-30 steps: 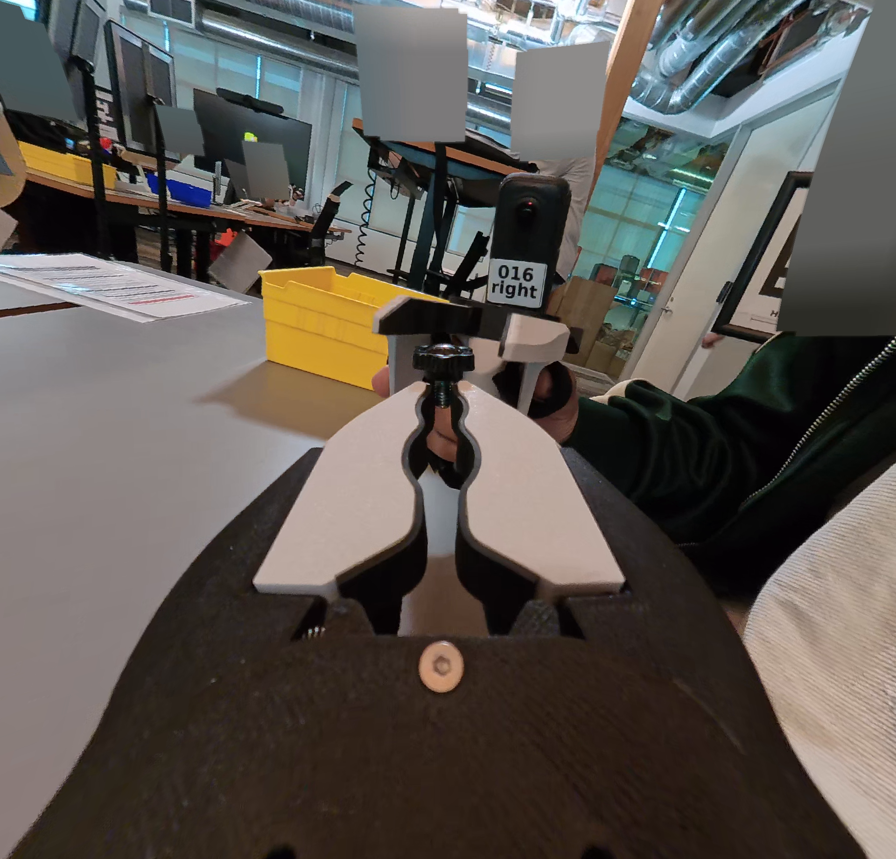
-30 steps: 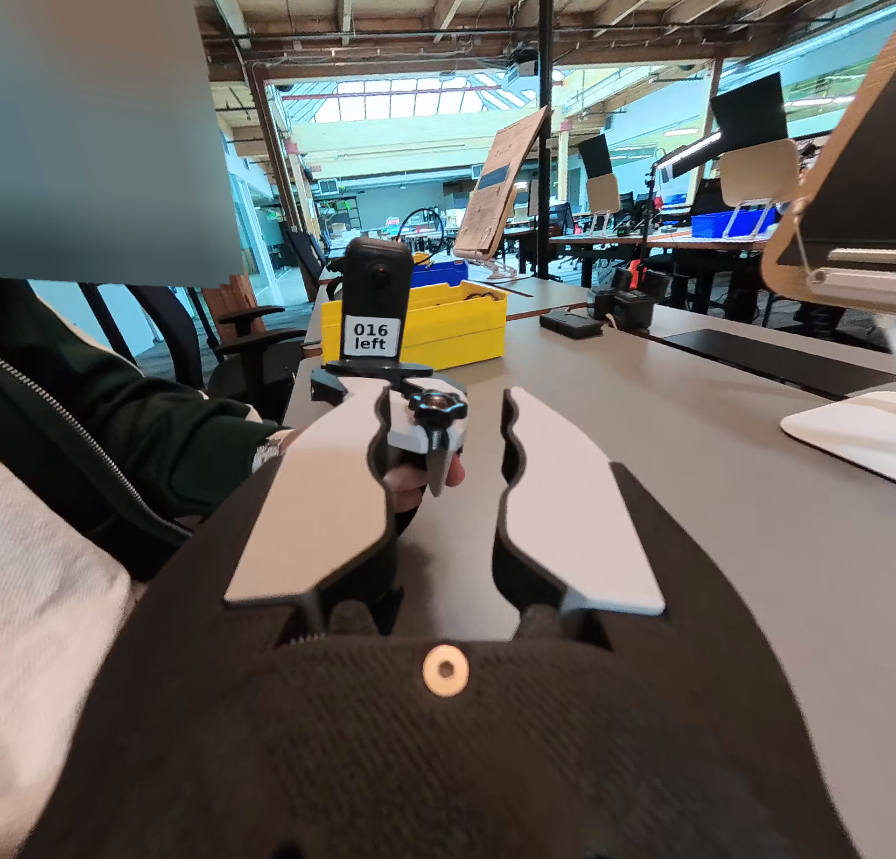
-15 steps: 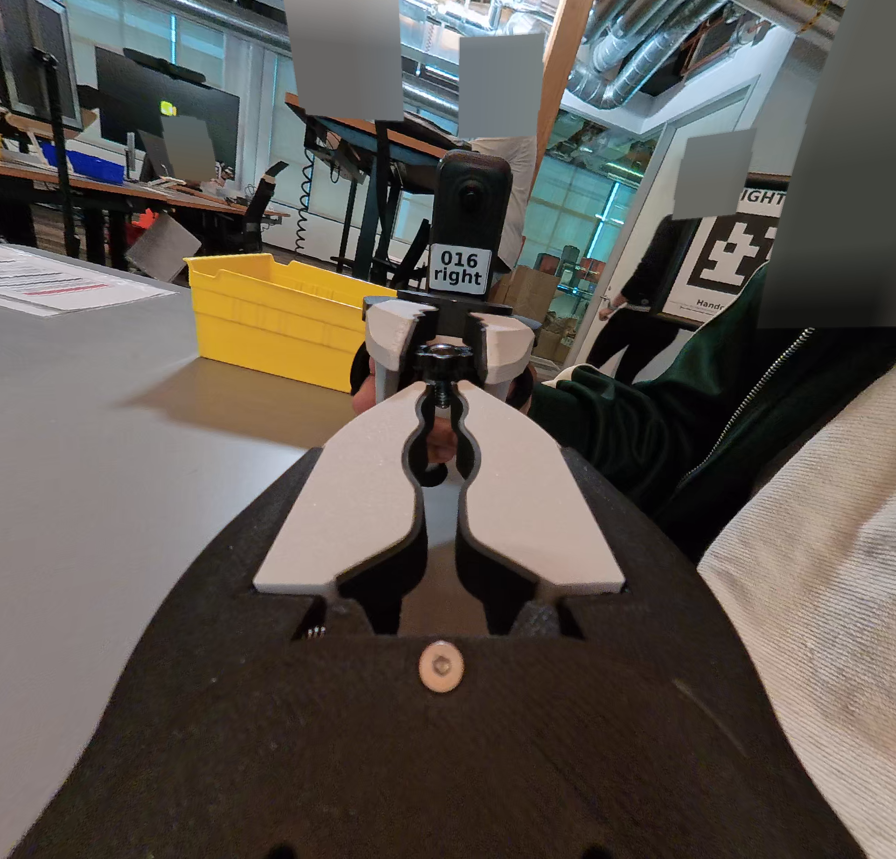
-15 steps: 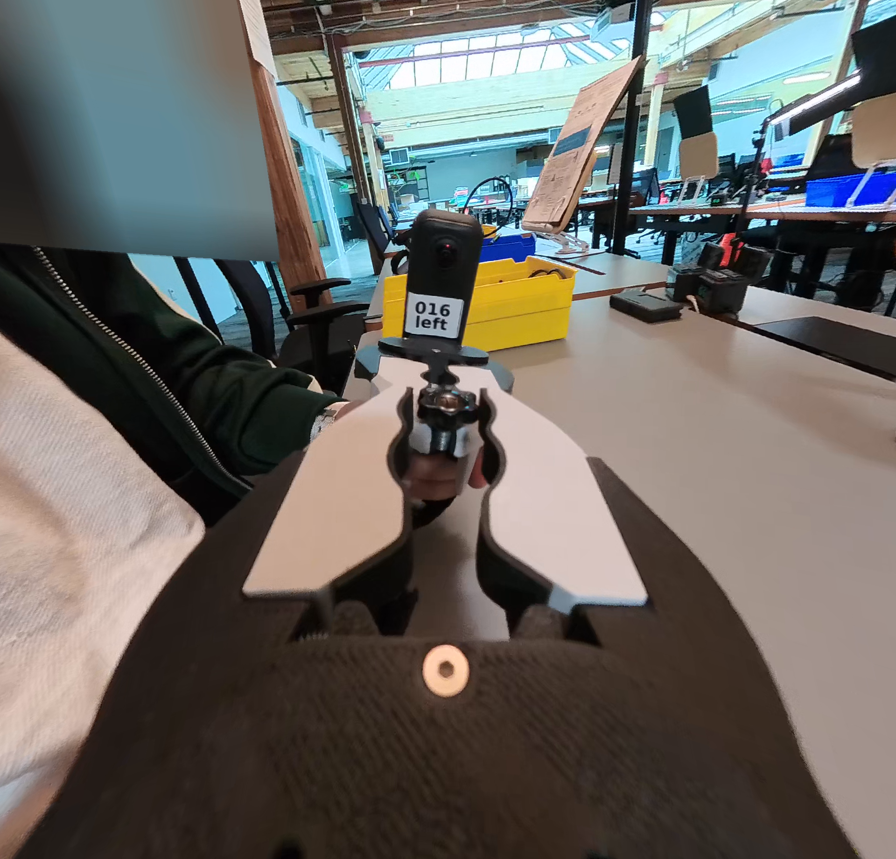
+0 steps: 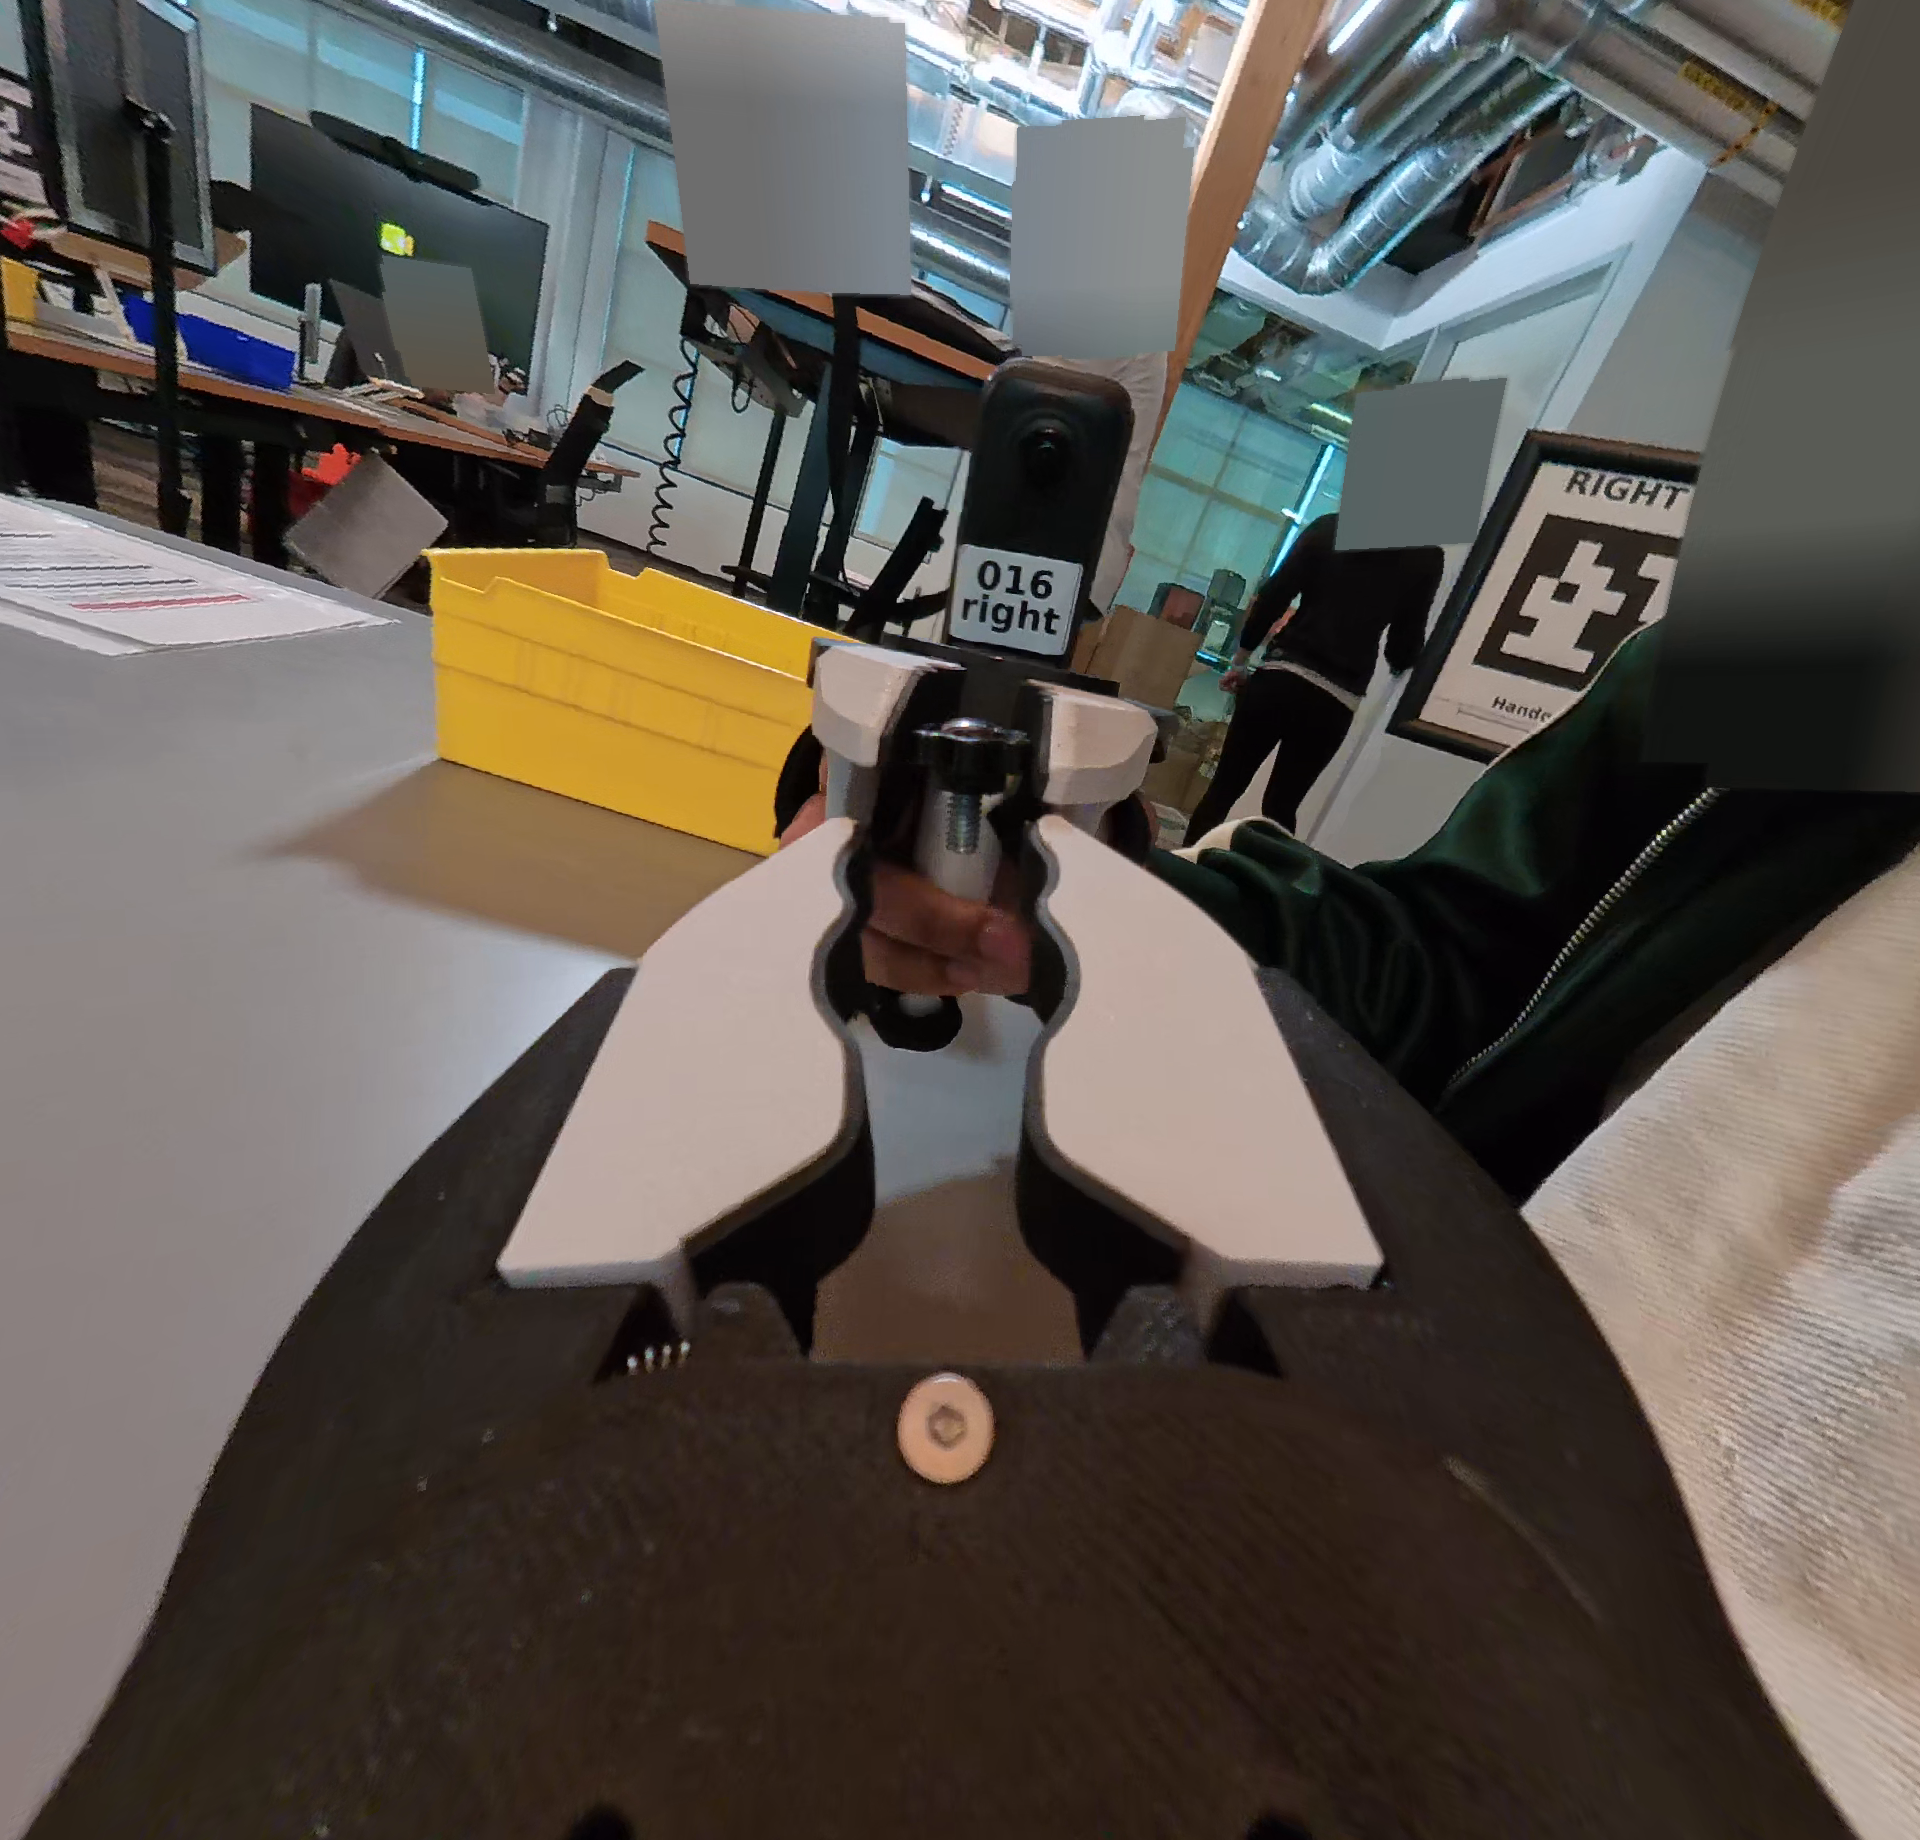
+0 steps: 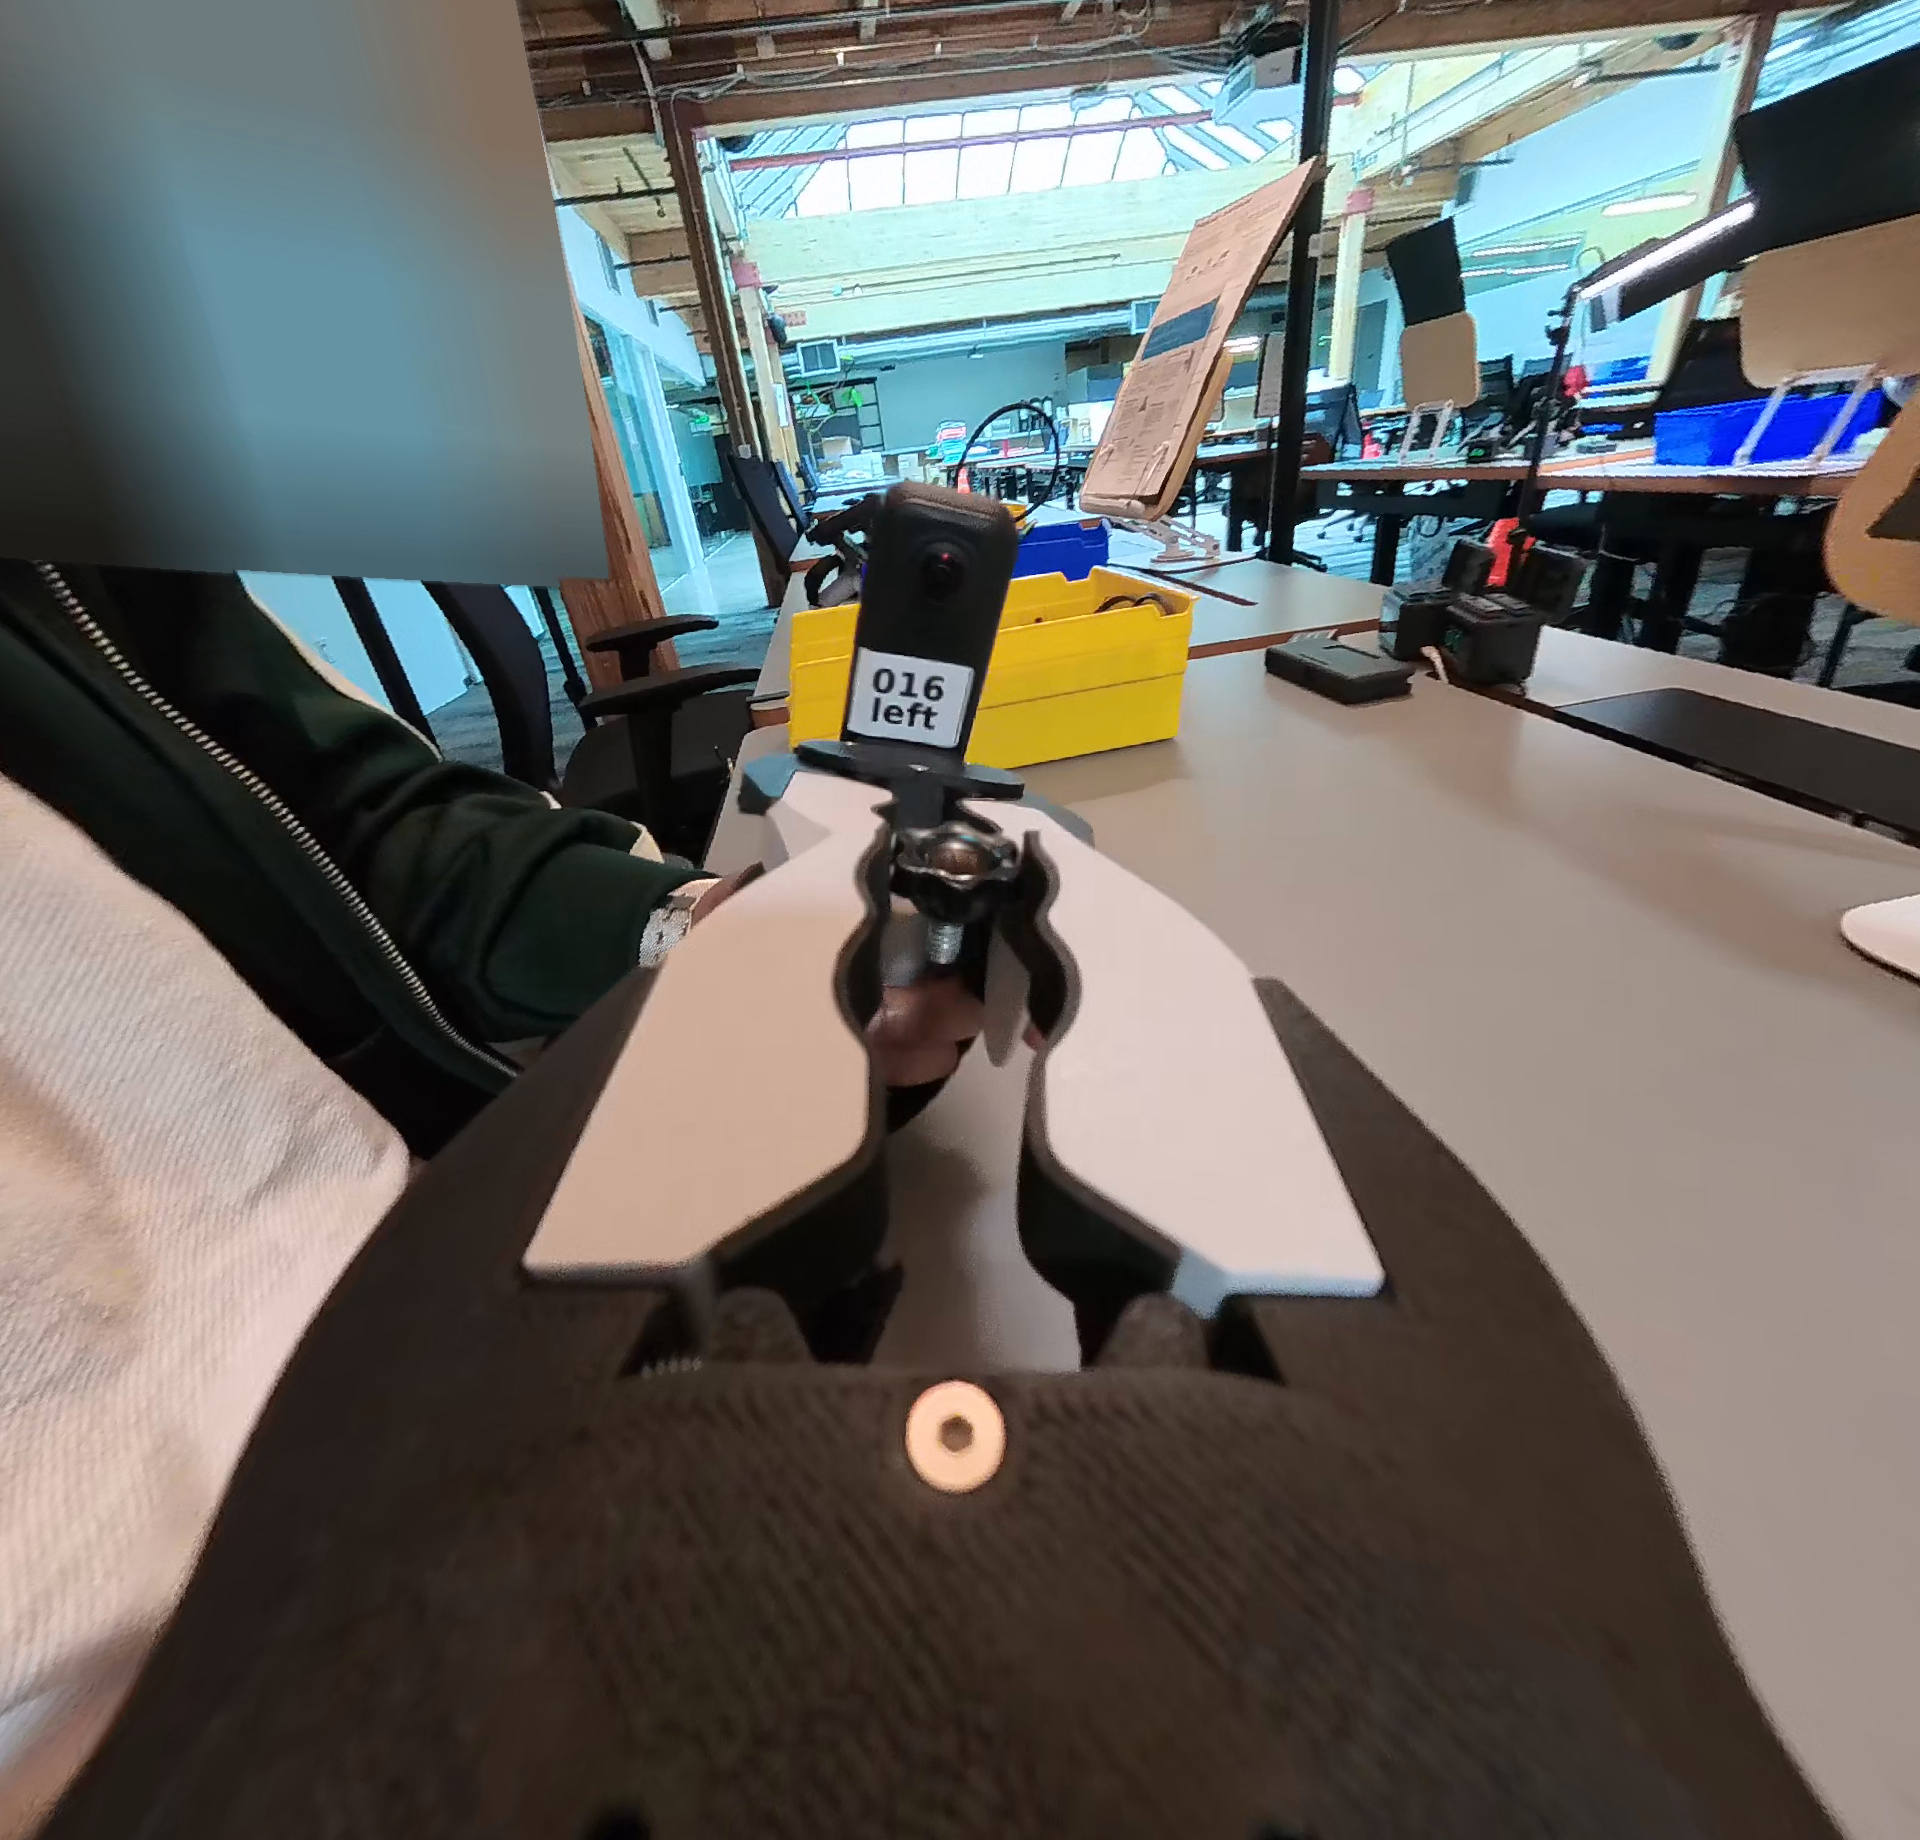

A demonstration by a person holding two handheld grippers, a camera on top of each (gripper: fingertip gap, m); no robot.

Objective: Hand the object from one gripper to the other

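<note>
Knob screw (image 5: 966, 782), upright over the table (image 5: 260, 907): gripped by the right gripper (image 6: 951, 886), left gripper (image 5: 945, 855) parted narrowly around it, apparently releasing.

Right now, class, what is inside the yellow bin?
Only a dark item, perhaps a cable, shows above the yellow bin rim; its walls and the black camera hide the rest.

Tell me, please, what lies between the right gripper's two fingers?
A screw with a black knob, clamped near the tips of the right gripper, as the right wrist view shows. The left gripper stands open.
</note>
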